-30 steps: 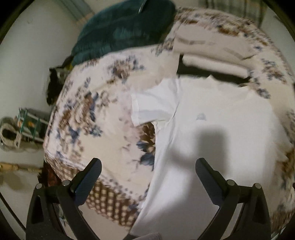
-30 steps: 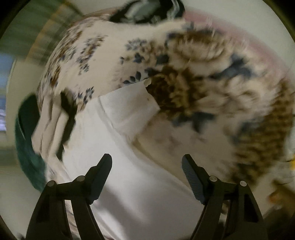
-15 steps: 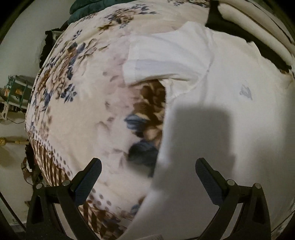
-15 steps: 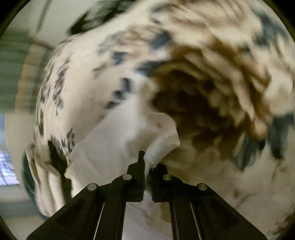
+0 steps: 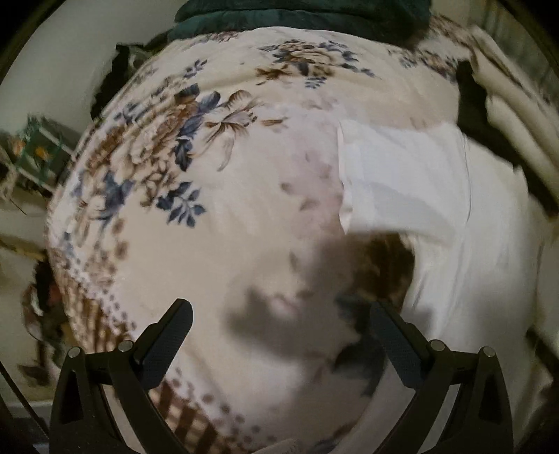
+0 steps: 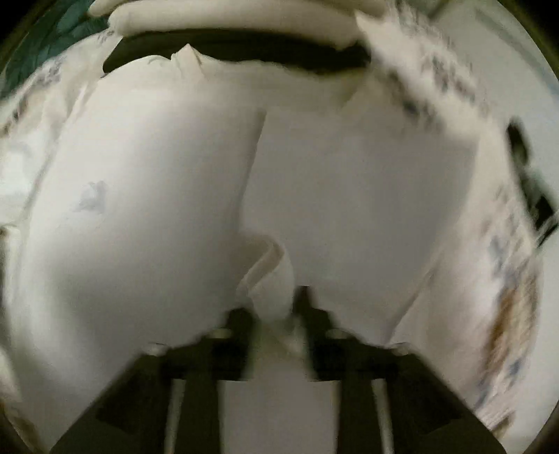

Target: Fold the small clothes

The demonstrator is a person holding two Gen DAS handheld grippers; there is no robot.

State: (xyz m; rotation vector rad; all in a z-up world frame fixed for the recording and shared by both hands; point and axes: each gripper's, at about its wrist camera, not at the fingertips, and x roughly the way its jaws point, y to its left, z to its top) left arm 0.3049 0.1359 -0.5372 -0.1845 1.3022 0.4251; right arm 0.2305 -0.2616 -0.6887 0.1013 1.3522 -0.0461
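The left gripper (image 5: 279,345) points steeply down over the floral bedspread (image 5: 216,216), jaws spread wide with nothing between them. The right gripper (image 6: 276,307) is opening; a bunched sleeve fold of the white T-shirt (image 6: 146,195) sits between its jaws, contact unclear through blur. The shirt lies flat on the bed, one sleeve (image 5: 401,174) spread out. A dark green blanket (image 5: 300,14) lies beyond.

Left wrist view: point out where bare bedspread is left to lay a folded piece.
Free: the floral bedspread left of the white shirt's sleeve, running down between the open left gripper. Crowded: the shirt fills the right, a green blanket the top.
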